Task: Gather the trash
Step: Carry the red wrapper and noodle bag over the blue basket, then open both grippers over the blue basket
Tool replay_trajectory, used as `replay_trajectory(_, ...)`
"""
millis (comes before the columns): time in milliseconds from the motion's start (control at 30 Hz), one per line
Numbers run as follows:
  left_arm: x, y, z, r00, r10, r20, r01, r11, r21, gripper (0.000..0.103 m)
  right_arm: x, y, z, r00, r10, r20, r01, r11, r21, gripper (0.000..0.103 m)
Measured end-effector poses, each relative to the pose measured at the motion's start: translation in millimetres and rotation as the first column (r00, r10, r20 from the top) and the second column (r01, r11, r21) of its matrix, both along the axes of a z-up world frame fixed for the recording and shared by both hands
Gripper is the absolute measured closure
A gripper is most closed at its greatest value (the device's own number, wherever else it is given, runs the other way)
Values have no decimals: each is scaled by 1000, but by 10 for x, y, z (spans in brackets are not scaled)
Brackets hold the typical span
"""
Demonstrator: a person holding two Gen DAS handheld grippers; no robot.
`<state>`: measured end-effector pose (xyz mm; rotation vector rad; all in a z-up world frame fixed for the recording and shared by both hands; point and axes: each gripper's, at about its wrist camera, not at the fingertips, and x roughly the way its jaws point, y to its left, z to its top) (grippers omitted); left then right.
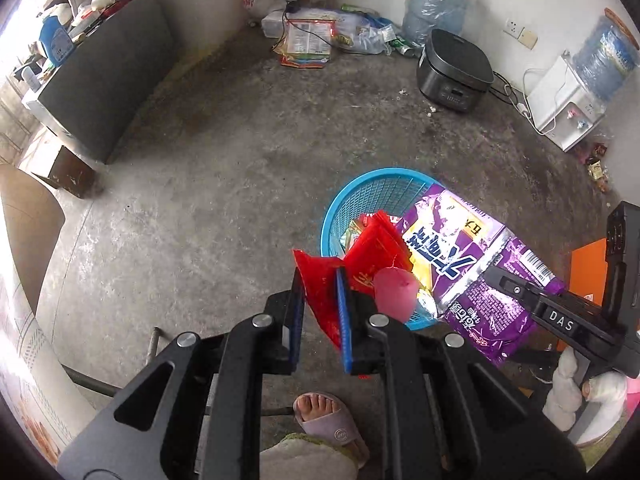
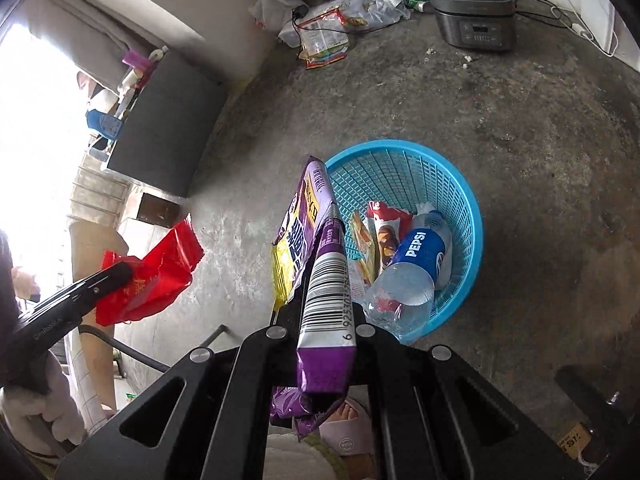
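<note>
left gripper [image 1: 320, 280] pinches a red wrapper [image 1: 376, 256]; the jaws stand narrow with the crumpled film between the blue pads, the rest of the wrapper fanning up and to the right past the fingertips. in the right wrist view the same wrapper [image 2: 156, 276] hangs off the left gripper [image 2: 120, 272] out over bare floor, left of the basket. right gripper [image 2: 320, 280] is pressed together on a purple packet [image 2: 324, 292]; the barcode end lies flat between the fingers, the yellow-and-purple front sticks forward toward the basket rim, and a loose tail droops below the jaws. in the left wrist view that packet [image 1: 460, 256] covers the right side of the basket and the right gripper [image 1: 504, 280] grips its lower edge. blue basket [image 2: 464, 208] sits on the concrete floor [image 1: 240, 152] just ahead of both grippers; inside it lie a pepsi bottle [image 2: 416, 264] on its side and two snack wrappers [image 2: 384, 232] against the left wall. a pink blurred shape [image 1: 394, 292] sits right beside the left gripper's right finger, cannot tell what it is. a foot in a slipper [image 1: 332, 428] shows below the left gripper. further back: rice cooker [image 1: 456, 68] near the wall, loose bags and packets [image 1: 308, 40] in the corner, well apart from the basket.
</note>
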<state>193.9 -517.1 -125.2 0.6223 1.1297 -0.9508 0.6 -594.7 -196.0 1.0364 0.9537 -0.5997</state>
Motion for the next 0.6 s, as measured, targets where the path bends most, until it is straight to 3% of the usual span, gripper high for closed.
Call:
replay_trajectory(133,157,-37,-73,1000,18,9,-18,1000,11,90,643,-131,-573,968,147,-202,-143,989,33,98)
replay_trajectory(233,251,-26,-122,999,36,6,-36,999,15,90,980,-148,-1062,913,223,-342,-216,975,61,98)
replay_trajectory(367,332,-10,-210,999,46,3,-46,998,33,90,1268,-81,-1576,839,304,-452,-292,951,99,98)
replay_trajectory(500,360,-16,-277,999,47,-13,-46,998,41,90,1376,-59,-1928,798,331,-503,-311,942,126,98)
replay_trajectory(600,346,-43,-271,999,40,-12,-39,999,33,90,1381,-66,-1966,806,342,-482,-320,938,131,94)
